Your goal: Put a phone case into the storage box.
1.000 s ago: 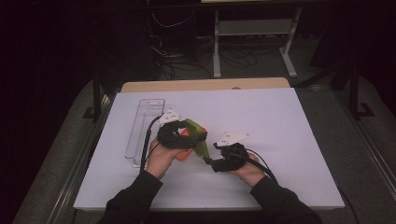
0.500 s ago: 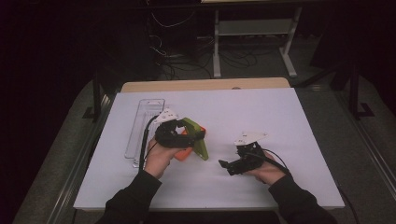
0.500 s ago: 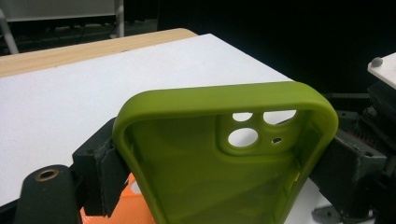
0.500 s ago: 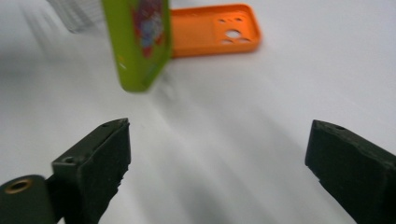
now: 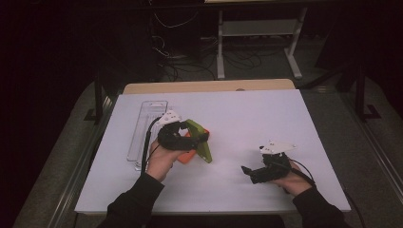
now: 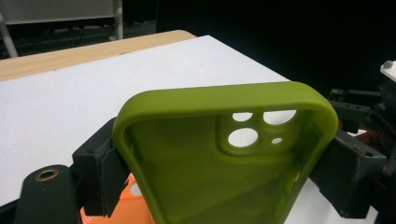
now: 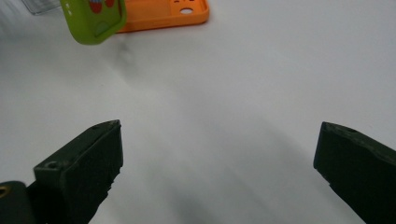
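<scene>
Lighting: white table sheet (image 5: 266, 118) brightly lit from above, surrounding room near black | Shadows: soft, faint under the hands | Focus: right gripper view smeared by motion blur; green phone case (image 6: 224, 154) sharp, far background dim

Your left gripper (image 5: 192, 137) and hand (image 5: 161, 159) cover most of the orange phone case (image 5: 186, 156) under the green phone case (image 5: 199, 140), leaving a corner visible. In the left gripper view, the bottom edge cuts off the green case's lower half. In the right gripper view, the top edge crops both cases. The clear tray (image 5: 142, 128) beside the green case is too faint to read its contents.
</scene>
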Tool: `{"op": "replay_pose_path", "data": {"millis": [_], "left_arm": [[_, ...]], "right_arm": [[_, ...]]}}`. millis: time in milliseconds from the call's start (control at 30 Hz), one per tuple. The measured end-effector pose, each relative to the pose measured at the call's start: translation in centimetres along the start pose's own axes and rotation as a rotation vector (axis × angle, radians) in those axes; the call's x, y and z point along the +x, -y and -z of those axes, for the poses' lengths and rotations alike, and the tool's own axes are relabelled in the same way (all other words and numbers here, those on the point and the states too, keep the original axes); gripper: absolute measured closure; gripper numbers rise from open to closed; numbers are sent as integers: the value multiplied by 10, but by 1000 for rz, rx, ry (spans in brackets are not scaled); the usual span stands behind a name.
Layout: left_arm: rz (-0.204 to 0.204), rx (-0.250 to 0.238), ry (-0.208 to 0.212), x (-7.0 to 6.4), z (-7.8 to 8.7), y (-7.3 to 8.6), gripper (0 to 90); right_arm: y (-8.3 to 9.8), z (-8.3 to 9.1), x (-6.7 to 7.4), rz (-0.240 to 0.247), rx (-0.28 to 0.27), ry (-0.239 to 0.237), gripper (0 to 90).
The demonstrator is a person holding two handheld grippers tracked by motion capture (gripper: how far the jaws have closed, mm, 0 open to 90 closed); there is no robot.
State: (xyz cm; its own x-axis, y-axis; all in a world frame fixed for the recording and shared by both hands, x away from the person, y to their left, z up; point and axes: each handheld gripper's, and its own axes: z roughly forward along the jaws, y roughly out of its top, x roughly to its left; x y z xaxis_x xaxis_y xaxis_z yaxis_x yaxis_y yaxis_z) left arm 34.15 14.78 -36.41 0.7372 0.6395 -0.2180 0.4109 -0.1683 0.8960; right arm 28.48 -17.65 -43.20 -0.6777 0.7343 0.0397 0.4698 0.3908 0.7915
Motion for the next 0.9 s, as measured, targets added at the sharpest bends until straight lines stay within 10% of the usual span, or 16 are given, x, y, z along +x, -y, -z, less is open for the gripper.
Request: {"op": "replay_pose_path", "data": {"millis": [500,900], "left_arm": [[-68,9,-17,3,10,-19,152],[-83,-40,-103,39,21,-66,151]], "right_arm": [[12,8,-11,-32,0,33,5],[11,8,-12,-24,-3,28,5]]}}
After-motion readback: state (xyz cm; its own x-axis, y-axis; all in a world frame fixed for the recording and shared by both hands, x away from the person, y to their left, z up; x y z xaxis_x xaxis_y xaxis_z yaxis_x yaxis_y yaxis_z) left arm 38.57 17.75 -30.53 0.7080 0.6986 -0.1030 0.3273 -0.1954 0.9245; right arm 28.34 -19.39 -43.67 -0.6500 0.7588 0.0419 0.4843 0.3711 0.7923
